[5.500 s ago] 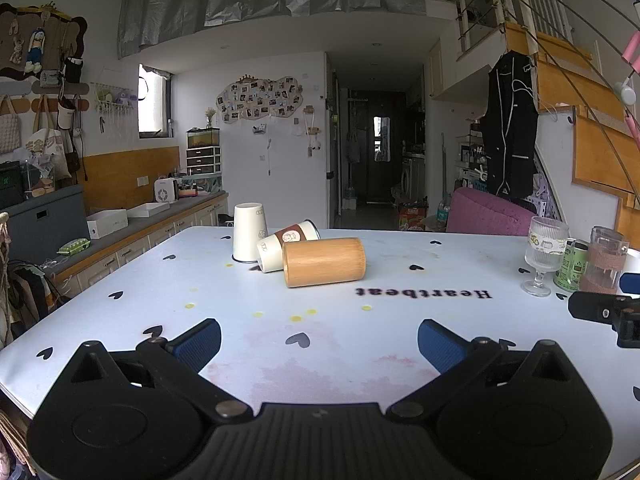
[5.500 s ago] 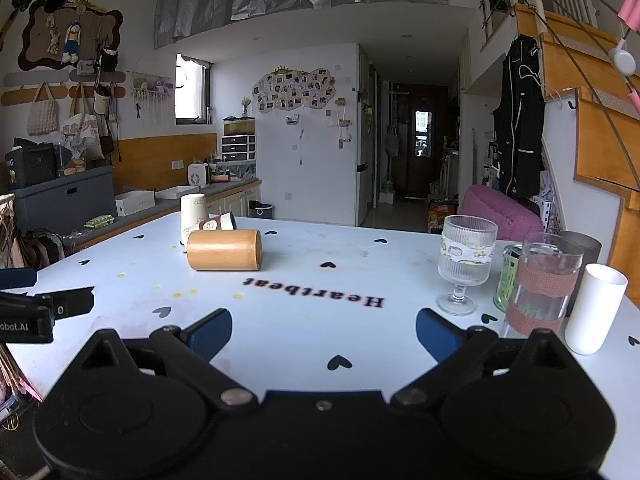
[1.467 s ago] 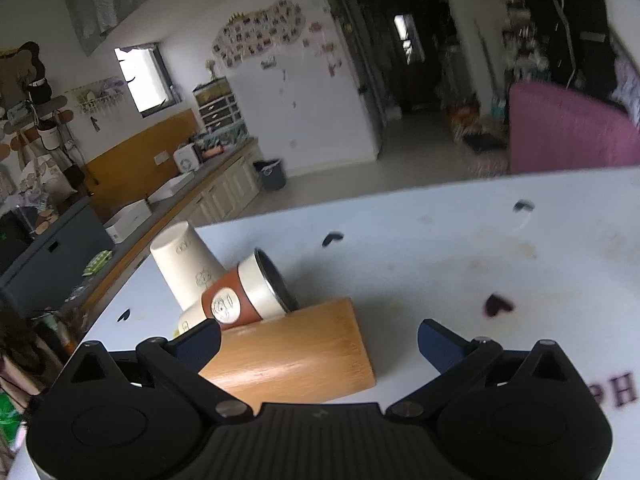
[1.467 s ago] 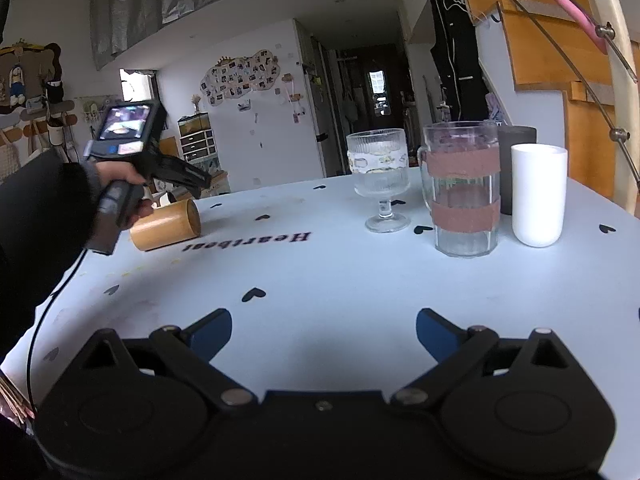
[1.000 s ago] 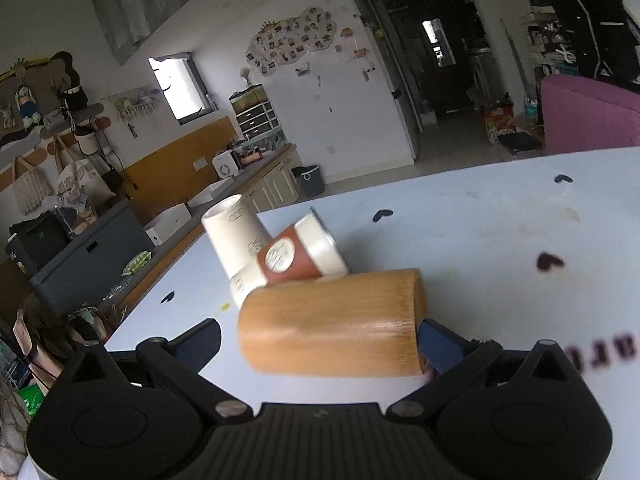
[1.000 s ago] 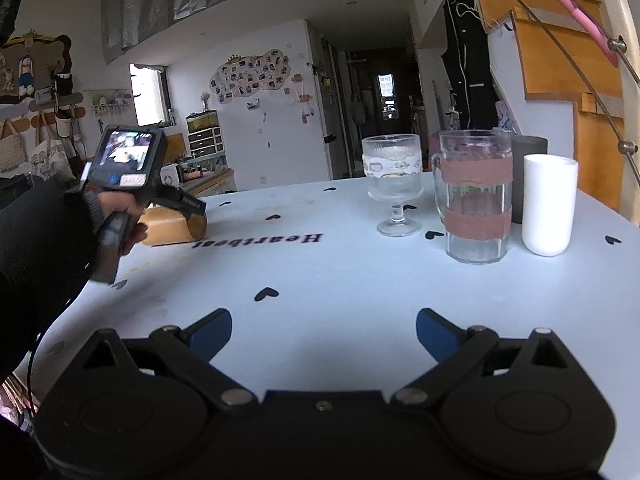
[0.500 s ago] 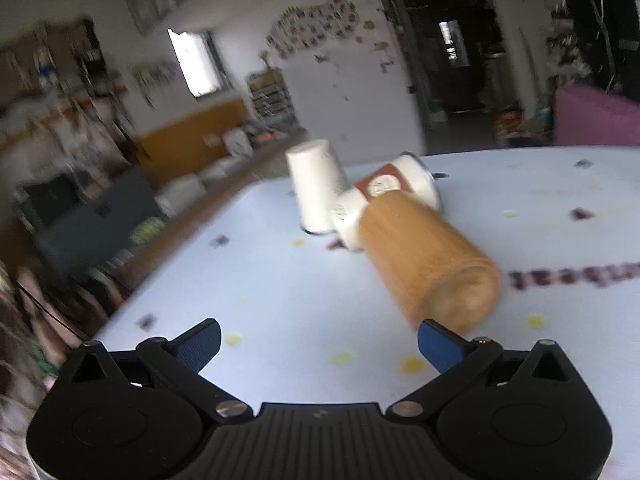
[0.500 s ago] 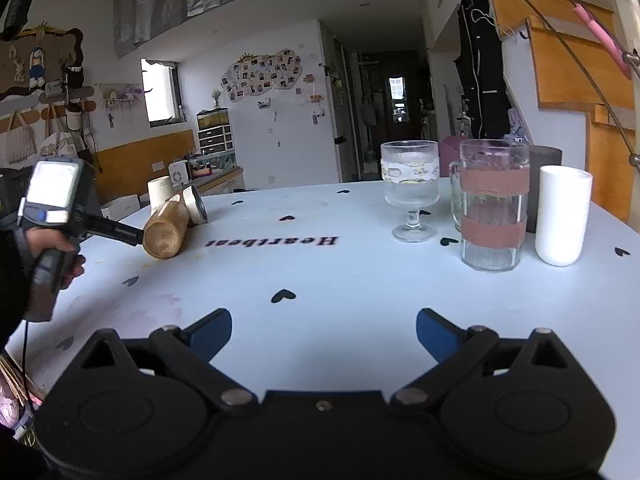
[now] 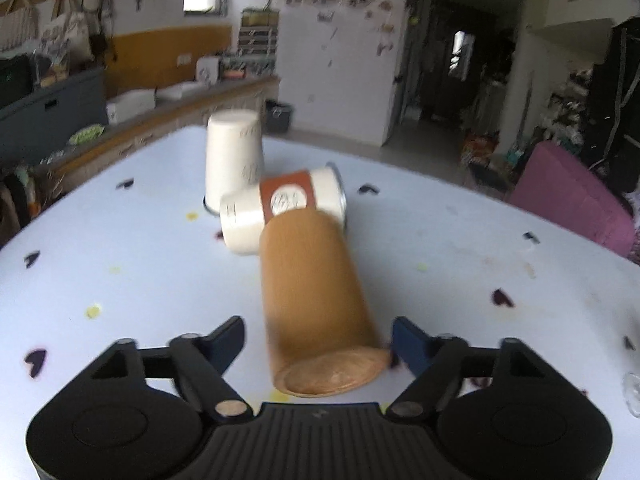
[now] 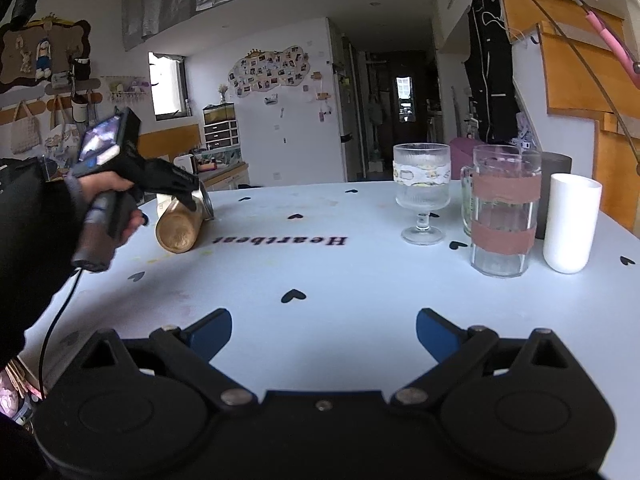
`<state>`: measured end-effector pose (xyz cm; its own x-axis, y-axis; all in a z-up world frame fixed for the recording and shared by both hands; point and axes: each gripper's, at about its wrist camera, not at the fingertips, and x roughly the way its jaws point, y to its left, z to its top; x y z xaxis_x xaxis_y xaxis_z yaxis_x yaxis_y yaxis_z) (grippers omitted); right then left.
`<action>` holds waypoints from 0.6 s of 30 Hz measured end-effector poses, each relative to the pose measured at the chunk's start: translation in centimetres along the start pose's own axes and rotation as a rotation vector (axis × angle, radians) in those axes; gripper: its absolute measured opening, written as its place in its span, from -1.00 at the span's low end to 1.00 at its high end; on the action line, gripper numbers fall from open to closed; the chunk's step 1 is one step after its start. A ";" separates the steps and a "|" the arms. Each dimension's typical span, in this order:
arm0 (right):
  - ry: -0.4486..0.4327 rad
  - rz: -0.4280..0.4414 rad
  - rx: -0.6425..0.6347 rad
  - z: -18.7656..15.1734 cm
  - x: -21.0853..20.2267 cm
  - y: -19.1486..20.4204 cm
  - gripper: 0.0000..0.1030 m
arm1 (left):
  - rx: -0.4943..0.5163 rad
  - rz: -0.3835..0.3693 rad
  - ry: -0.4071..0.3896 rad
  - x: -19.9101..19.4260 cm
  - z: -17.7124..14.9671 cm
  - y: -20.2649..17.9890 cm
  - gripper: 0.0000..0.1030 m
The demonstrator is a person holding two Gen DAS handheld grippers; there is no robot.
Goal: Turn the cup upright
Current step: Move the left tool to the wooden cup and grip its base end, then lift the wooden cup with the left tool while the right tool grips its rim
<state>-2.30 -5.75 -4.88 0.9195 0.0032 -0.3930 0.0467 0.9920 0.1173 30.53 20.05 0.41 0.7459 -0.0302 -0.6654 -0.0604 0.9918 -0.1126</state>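
A wooden cup (image 9: 316, 304) lies on its side on the white table (image 9: 460, 280), its base toward me; it also shows in the right wrist view (image 10: 178, 228). My left gripper (image 9: 318, 344) is open, its blue pads on either side of the cup's base end, not pressing it. Behind it a paper cup with a brown sleeve (image 9: 280, 208) lies on its side, and a white paper cup (image 9: 233, 156) stands upside down. My right gripper (image 10: 323, 330) is open and empty above the table's near edge.
At the right of the right wrist view stand a stemmed glass (image 10: 421, 192), a glass mug with brown bands (image 10: 502, 208), a grey cup (image 10: 554, 196) and a white cup (image 10: 570, 222). A pink seat (image 9: 576, 196) sits beyond the table.
My left gripper has swung round and closed in on the wooden cup, so its base now lies between the open fingers. The right gripper has barely moved.
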 end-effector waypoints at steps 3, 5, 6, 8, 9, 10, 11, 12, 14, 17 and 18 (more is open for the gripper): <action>-0.001 -0.002 0.005 0.0 -0.1 -0.3 0.94 | -0.047 -0.055 0.024 0.4 -0.3 0.8 0.34; -0.001 -0.003 0.010 0.0 -0.1 -0.4 0.94 | -0.037 -0.057 0.022 0.2 -0.5 1.1 0.34; -0.001 -0.003 0.010 0.0 -0.1 -0.4 0.94 | -0.036 -0.060 0.023 0.0 -0.7 1.3 0.34; -0.002 0.001 0.008 0.0 -0.1 -0.3 0.94 | -0.031 -0.066 0.030 -0.4 -0.8 1.6 0.34; -0.002 0.004 0.006 0.0 0.0 -0.2 0.94 | -0.026 -0.071 0.033 -0.6 -0.9 1.8 0.34; -0.002 0.006 0.004 0.0 0.0 -0.1 0.94 | -0.020 -0.076 0.035 -0.9 -1.0 1.9 0.34; -0.002 0.006 0.002 0.0 0.0 -0.1 0.94 | -0.011 -0.081 0.035 -1.1 -1.2 1.9 0.33; -0.002 0.007 0.001 0.0 0.0 0.0 0.94 | 0.001 -0.087 0.035 -1.4 -1.5 2.0 0.34; -0.005 0.006 0.002 0.1 -0.1 0.0 0.94 | 0.028 -0.101 0.033 -2.1 -2.0 2.2 0.33; -0.008 0.002 0.010 0.1 -0.1 -0.2 0.94 | 0.077 -0.139 0.033 -3.7 -3.4 2.2 0.33; -0.008 0.001 0.014 0.1 -0.1 -0.2 0.94 | 0.094 -0.157 0.033 -4.4 -4.1 2.3 0.34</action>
<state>-2.35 -5.97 -4.73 0.9226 0.0036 -0.3856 0.0508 0.9901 0.1306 24.37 21.91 0.09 0.7187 -0.1886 -0.6693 0.1187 0.9817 -0.1491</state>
